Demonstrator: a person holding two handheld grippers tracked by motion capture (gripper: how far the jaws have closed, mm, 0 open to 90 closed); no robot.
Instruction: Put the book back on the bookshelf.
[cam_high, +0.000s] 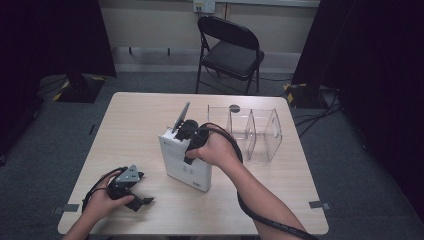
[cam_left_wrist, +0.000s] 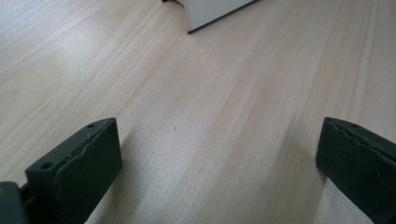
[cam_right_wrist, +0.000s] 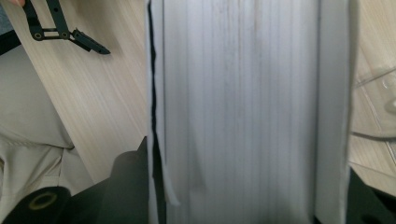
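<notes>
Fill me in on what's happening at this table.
A person stands a thick white book upright on the wooden table. The right gripper comes down on its top edge, jaws on either side of the page block and pressing on it. The left gripper rests on the table near the front edge, jaws wide open with nothing between them. A clear plastic divider rack sits just beyond the book.

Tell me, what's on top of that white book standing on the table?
The right gripper sits on the white book, its jaws clamped across the pages' top edge. The hand hides part of that edge.
</notes>
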